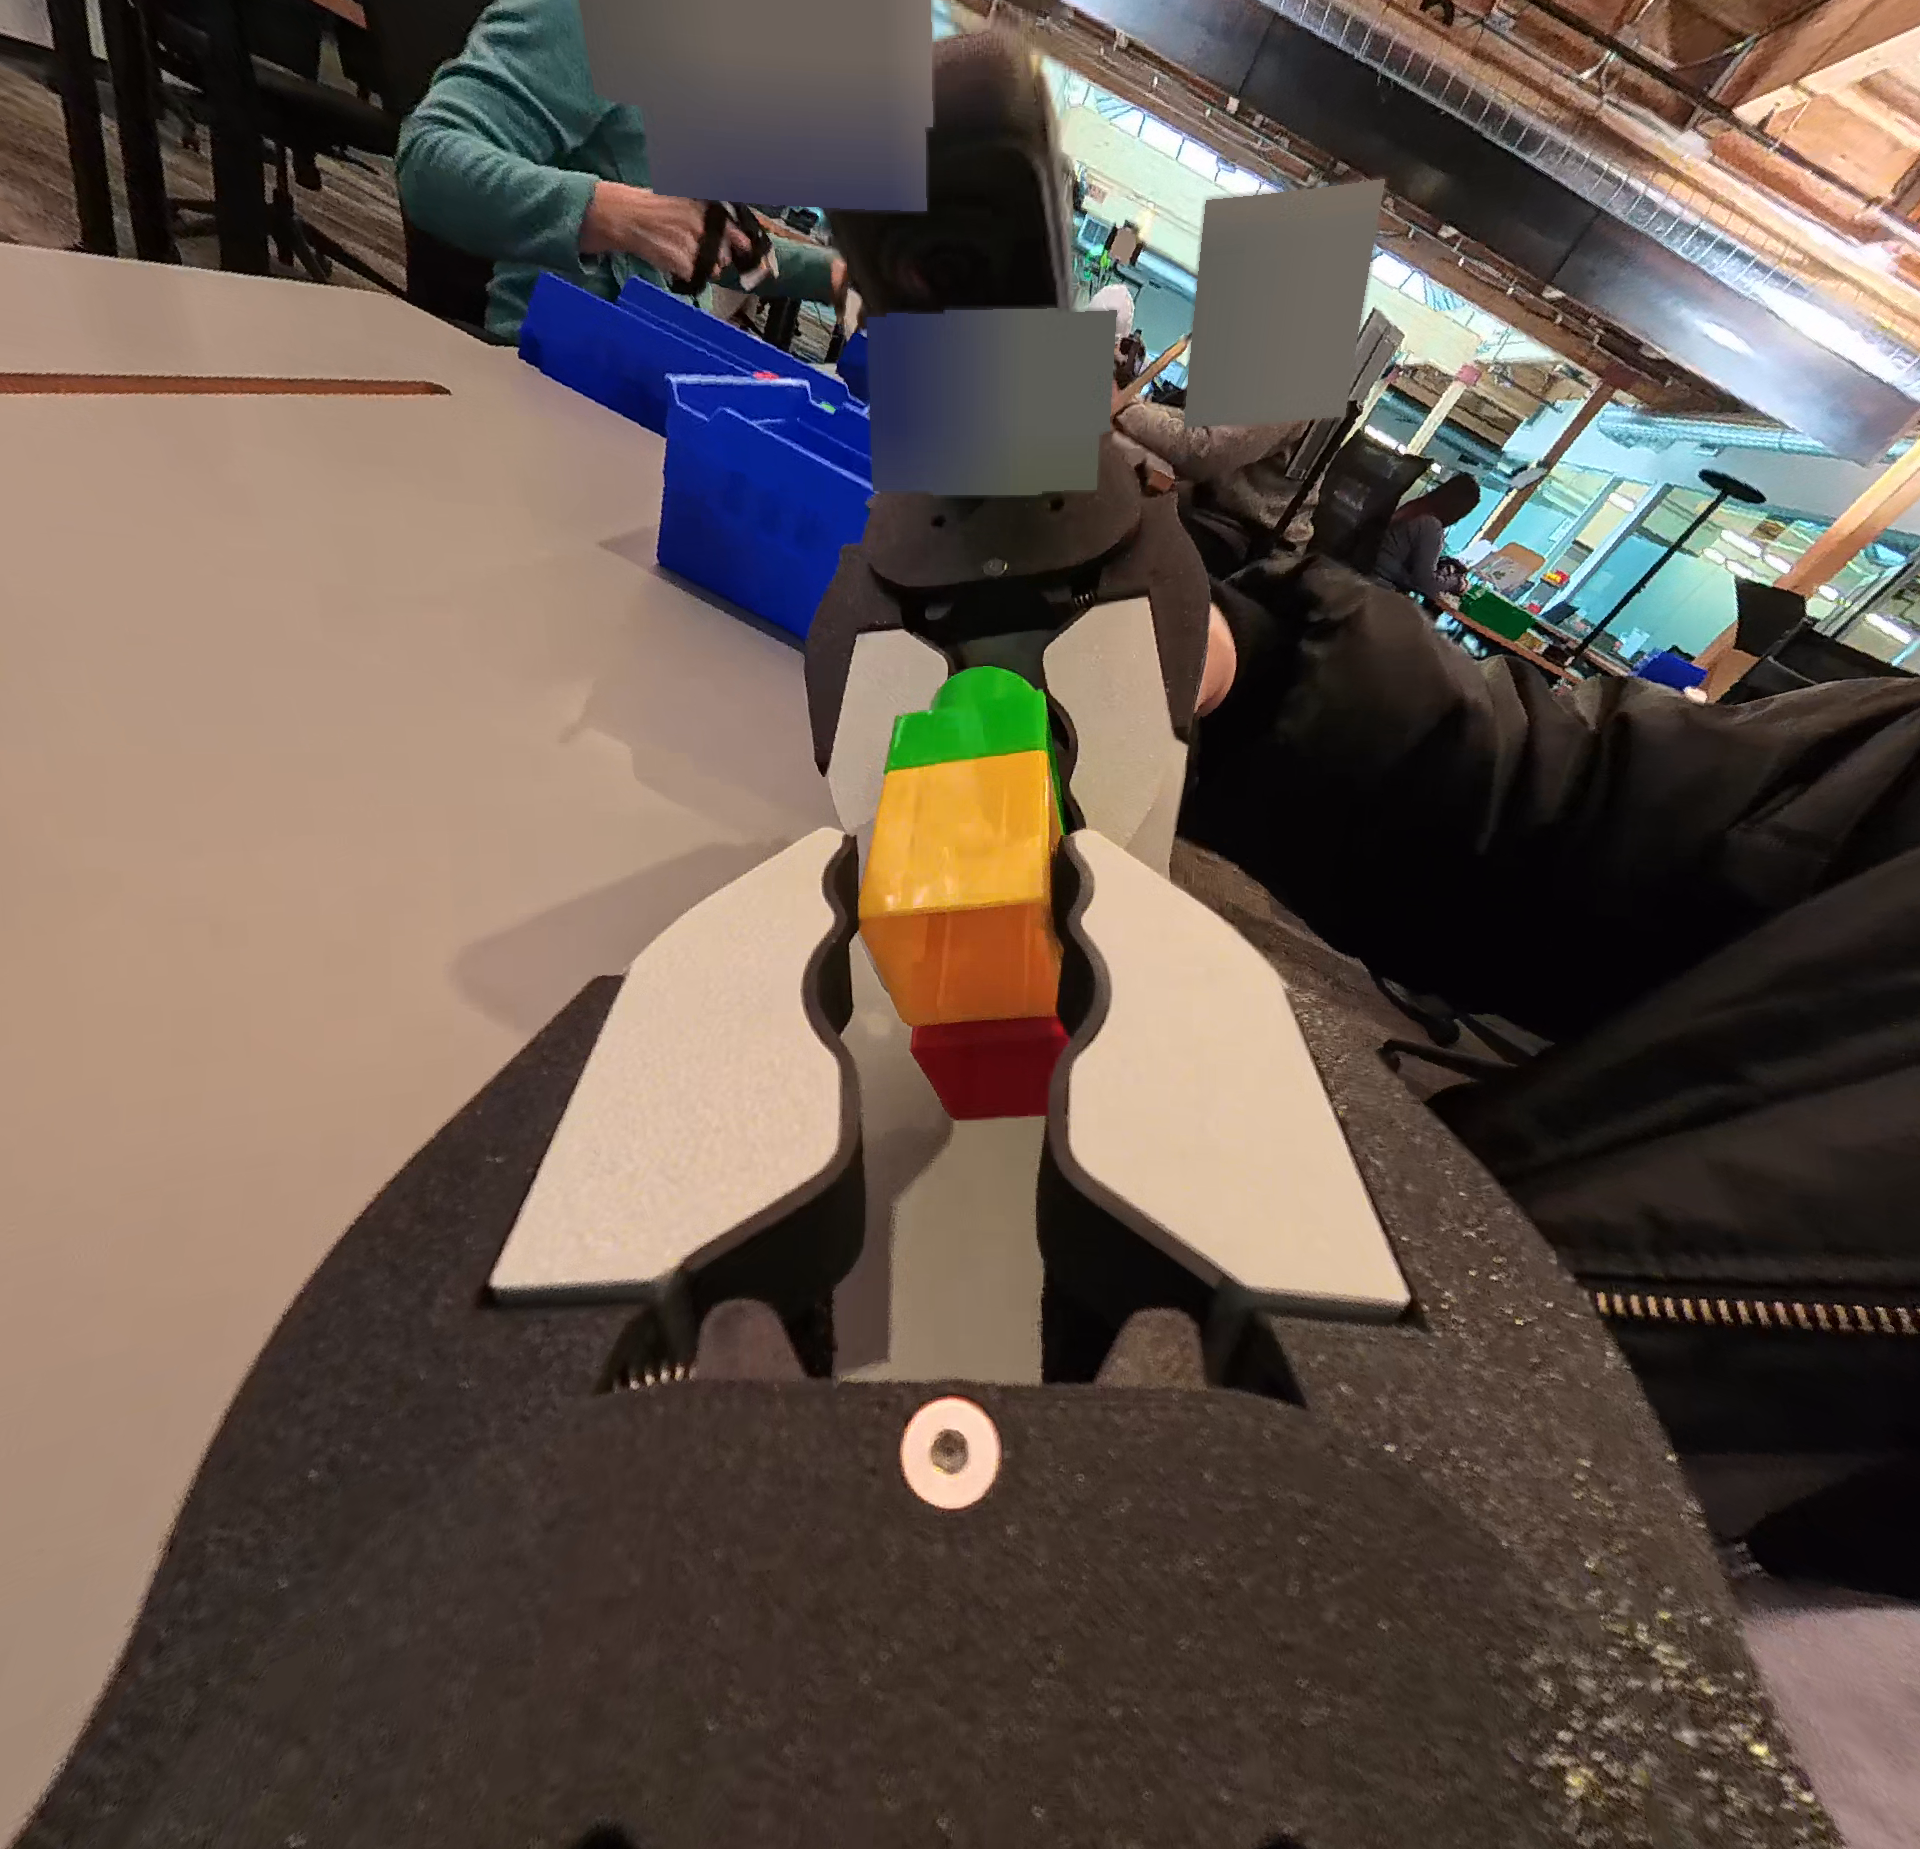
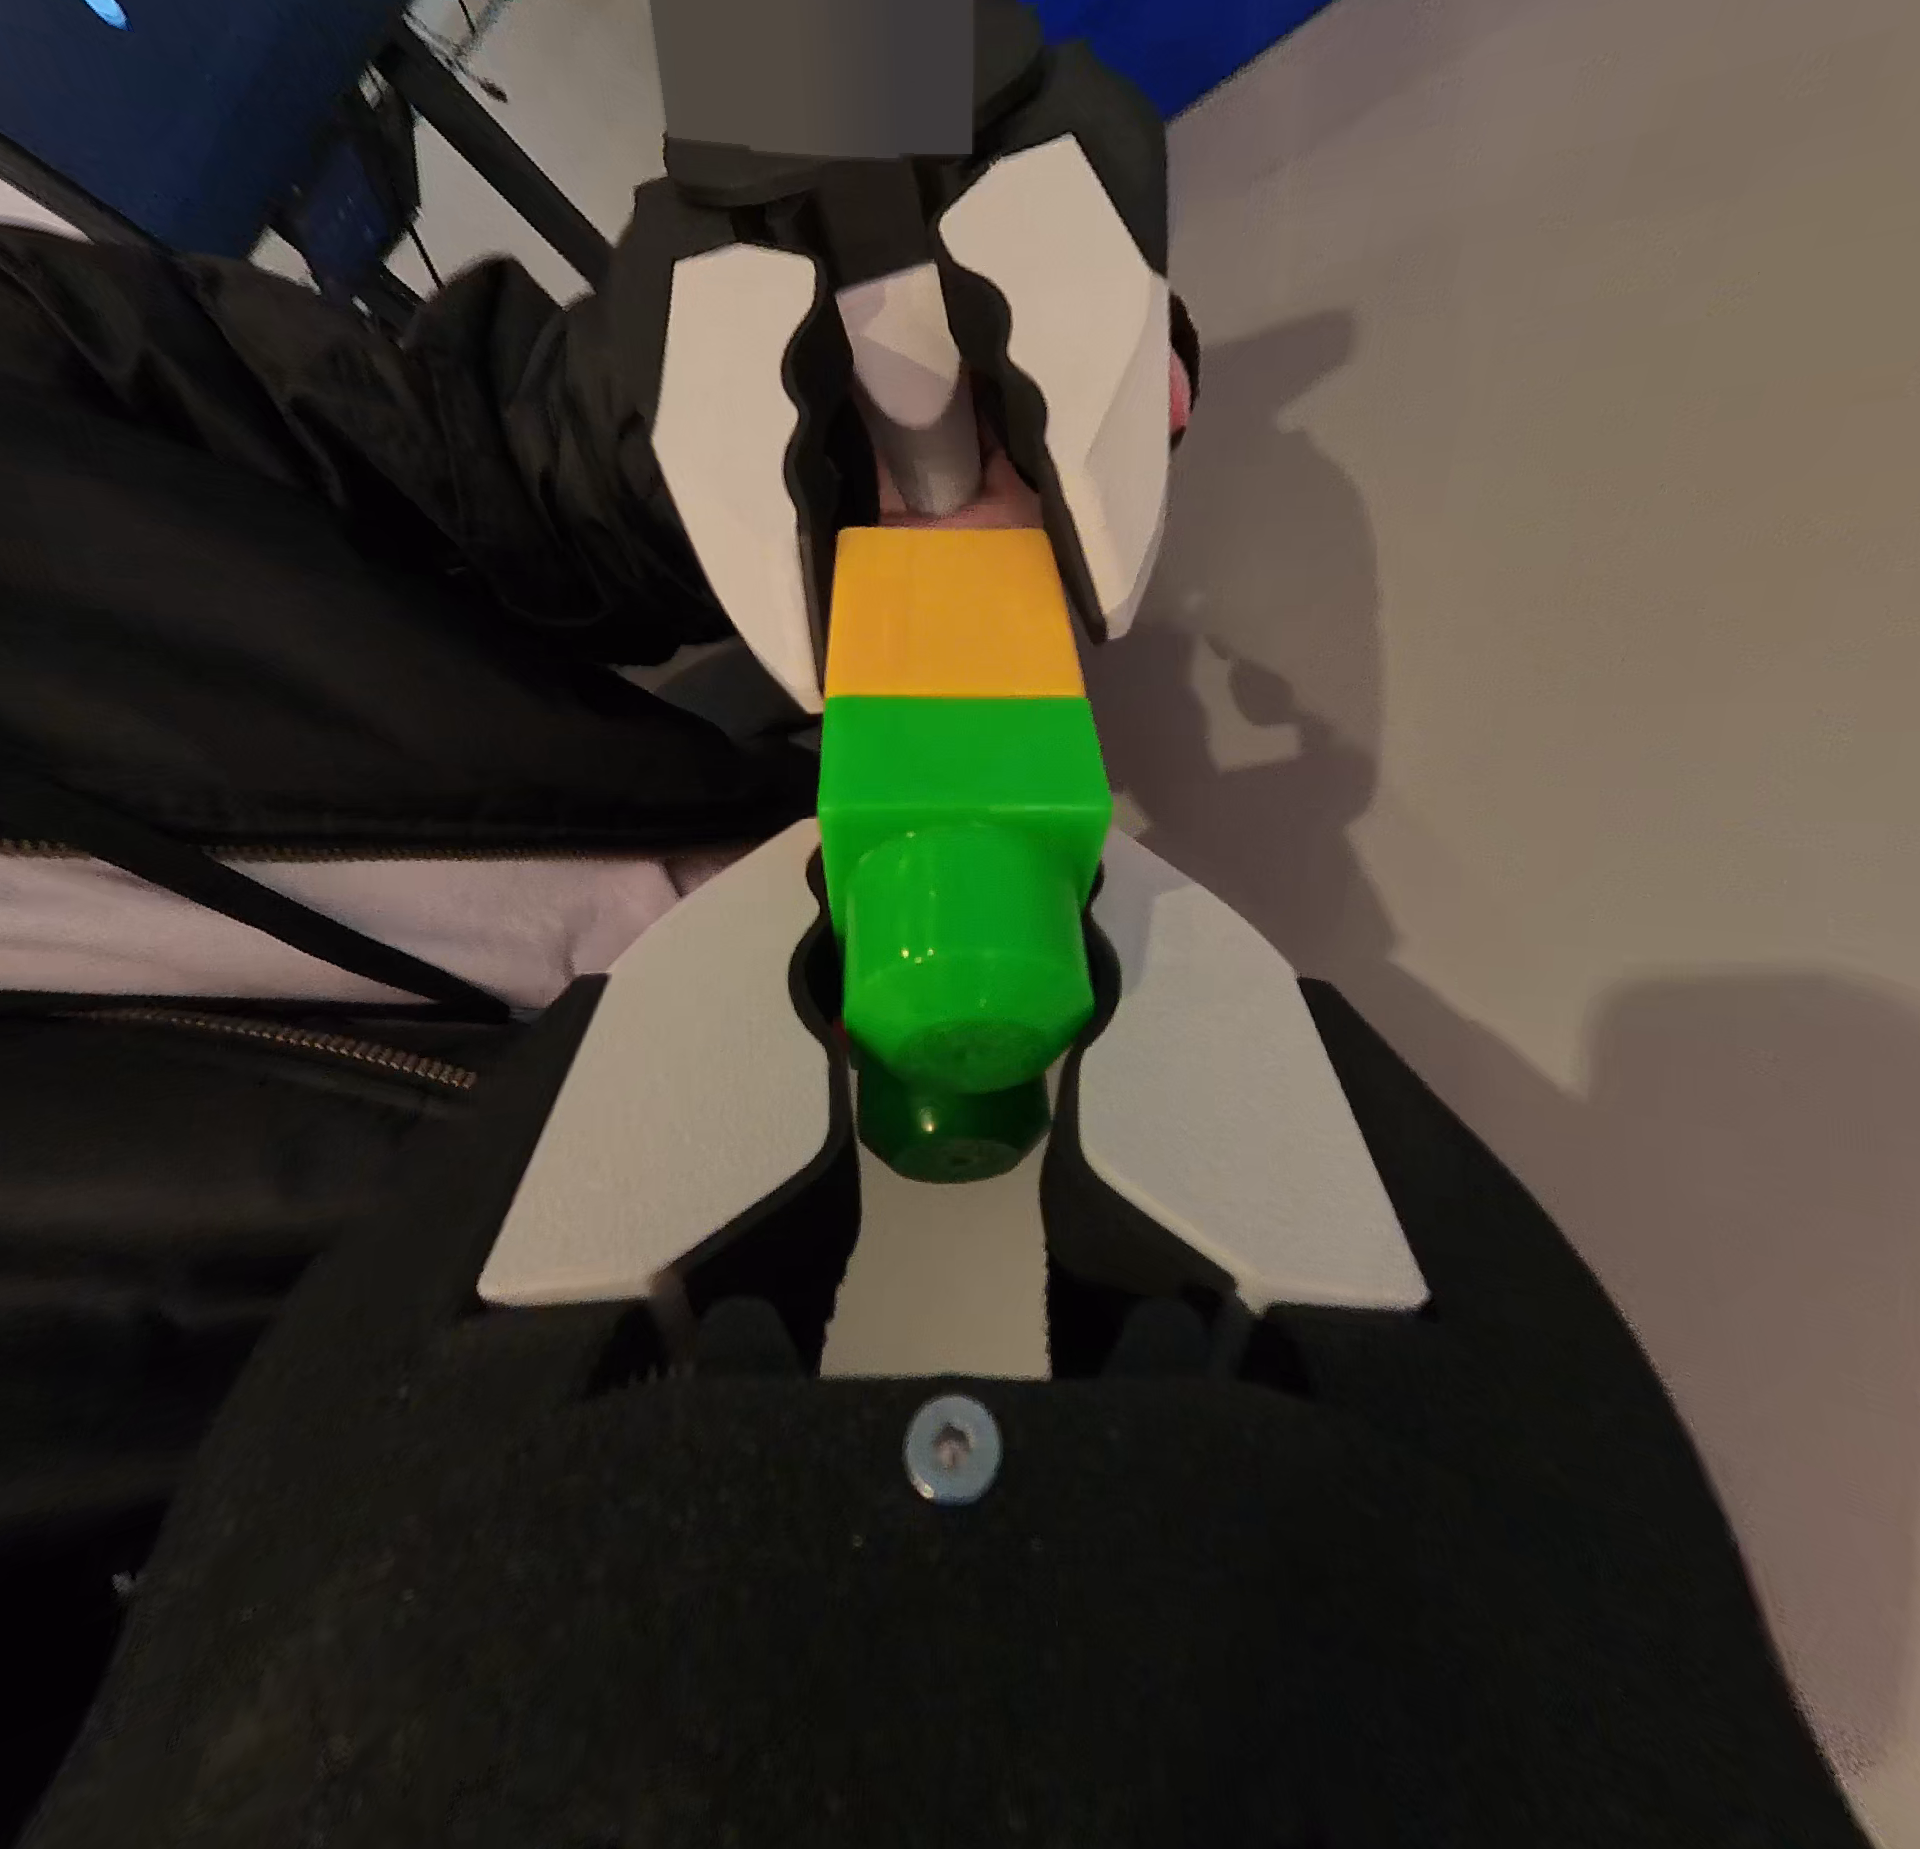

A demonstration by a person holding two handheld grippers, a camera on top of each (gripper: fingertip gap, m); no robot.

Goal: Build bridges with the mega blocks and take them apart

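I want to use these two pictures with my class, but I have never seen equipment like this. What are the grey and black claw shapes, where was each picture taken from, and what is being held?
Each claw is a hand-held gripper with a camera looking along its two fingers. One picture comes from the left gripper, the other from the right gripper, and each also shows the other gripper facing it. They hold a short stack of toy blocks between them, above a grey table: the left is shut on the yellow block, the right on the green block. A red block sits at the near end. Blue bins stand on the table.
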